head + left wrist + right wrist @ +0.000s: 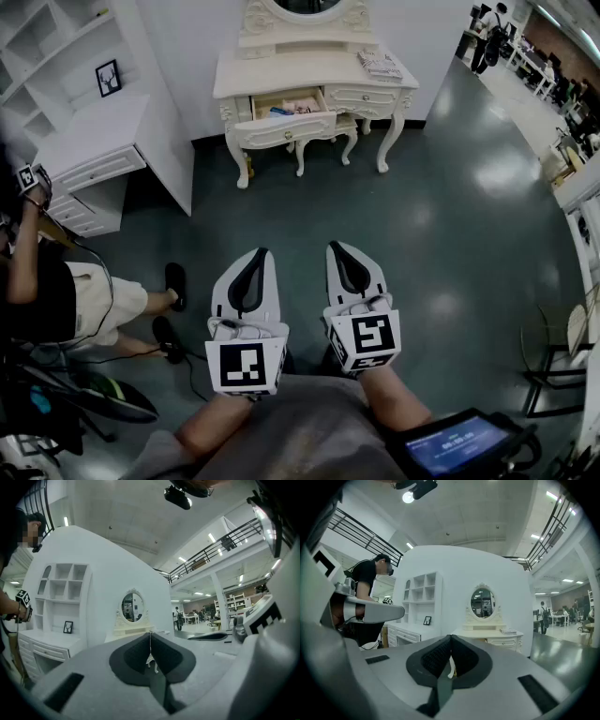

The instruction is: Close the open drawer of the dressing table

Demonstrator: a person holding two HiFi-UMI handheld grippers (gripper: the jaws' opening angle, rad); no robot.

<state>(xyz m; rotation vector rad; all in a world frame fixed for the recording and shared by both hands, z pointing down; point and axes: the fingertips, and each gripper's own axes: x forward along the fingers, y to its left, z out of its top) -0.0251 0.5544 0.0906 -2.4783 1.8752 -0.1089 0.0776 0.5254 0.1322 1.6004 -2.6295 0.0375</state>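
The place was a large indoor hall dressed as a mock bedroom, not a real home. A cream dressing table [314, 89] and a white shelving unit [47, 56] stood against a free-standing white partition [459, 569] on a glossy dark floor [459, 216]. Beyond were a railed mezzanine [220, 543], ceiling strip lights [212, 537] and occupied desks [565, 619].

My left gripper [260, 255] and right gripper [336, 249]: white plastic shells tapering to a point, with black textured pads lining the inner edges. Left cube [246, 365] and right cube [363, 341] sit at the rear and carry black-and-white square markers. Dark rectangular slots [536, 686] are sunk in the shell tops. I'm wearing a grey garment [300, 441].
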